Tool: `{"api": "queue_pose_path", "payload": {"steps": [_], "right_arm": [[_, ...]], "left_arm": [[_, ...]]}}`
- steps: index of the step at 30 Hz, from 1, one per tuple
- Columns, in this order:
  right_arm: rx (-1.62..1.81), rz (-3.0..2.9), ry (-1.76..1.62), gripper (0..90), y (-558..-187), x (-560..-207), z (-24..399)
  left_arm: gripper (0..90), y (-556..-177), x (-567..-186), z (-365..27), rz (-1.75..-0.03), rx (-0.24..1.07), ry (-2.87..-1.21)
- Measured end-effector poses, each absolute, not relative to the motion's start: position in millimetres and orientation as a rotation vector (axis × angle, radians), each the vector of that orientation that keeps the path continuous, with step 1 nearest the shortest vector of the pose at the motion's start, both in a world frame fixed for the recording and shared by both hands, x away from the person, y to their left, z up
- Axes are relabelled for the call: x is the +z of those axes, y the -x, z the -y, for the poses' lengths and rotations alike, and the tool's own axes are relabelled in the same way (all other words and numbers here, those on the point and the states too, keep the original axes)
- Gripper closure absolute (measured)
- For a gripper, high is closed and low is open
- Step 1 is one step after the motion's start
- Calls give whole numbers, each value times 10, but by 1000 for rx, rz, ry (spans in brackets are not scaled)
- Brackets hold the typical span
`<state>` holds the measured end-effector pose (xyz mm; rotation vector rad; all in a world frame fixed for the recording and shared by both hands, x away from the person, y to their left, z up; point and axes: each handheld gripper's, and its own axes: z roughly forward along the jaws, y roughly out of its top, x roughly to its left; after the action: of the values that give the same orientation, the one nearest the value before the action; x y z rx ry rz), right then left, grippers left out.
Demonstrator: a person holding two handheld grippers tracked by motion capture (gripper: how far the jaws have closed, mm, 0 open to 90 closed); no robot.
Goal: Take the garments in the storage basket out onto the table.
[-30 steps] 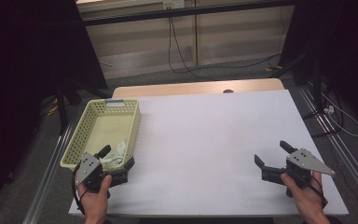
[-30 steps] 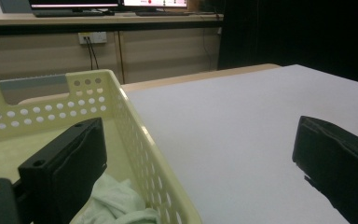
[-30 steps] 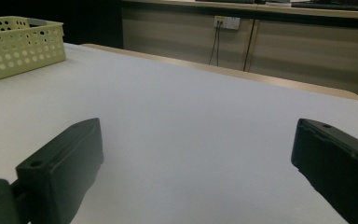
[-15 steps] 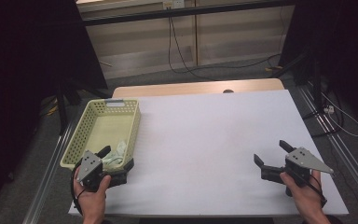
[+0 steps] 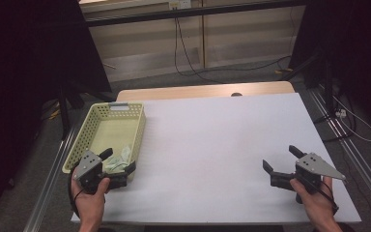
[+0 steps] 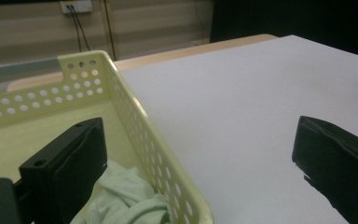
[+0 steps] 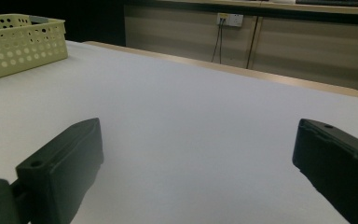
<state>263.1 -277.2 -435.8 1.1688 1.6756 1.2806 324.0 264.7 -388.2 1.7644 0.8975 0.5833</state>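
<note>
1. The left tool [image 5: 118,162] is at the bench's near-left corner, jaws spread wide astride the basket's [image 5: 94,123] near right wall: 1 jaw inside, 1 outside.
2. A pale green cloth [image 6: 130,193] lies crumpled in the basket's near end, just beside the inside jaw.
3. The right tool [image 5: 281,163] sits near the bench's [image 5: 222,130] near-right corner, jaws wide, holding nothing.

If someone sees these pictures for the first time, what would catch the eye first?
Probably the pale yellow perforated basket at the left edge of the white table, with a crumpled light green cloth in its near corner. The left gripper, jaws open, straddles the basket's near right wall above that cloth. The right gripper sits open over bare table at the near right.
</note>
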Motion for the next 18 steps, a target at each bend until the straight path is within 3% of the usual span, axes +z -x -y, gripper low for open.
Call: {"api": "queue_pose_path", "payload": {"steps": [10,18], "right_arm": [[1284,-1692,-1164,15,-2657,-4380,2754],[1278,-1700,-1159,15,-2667,-4383,2721]], "left_arm": [[67,-3403,-3809,-2798,-991,617,-1849],[53,-3573,-3810,-2905,-1049,529,-1891]]}}
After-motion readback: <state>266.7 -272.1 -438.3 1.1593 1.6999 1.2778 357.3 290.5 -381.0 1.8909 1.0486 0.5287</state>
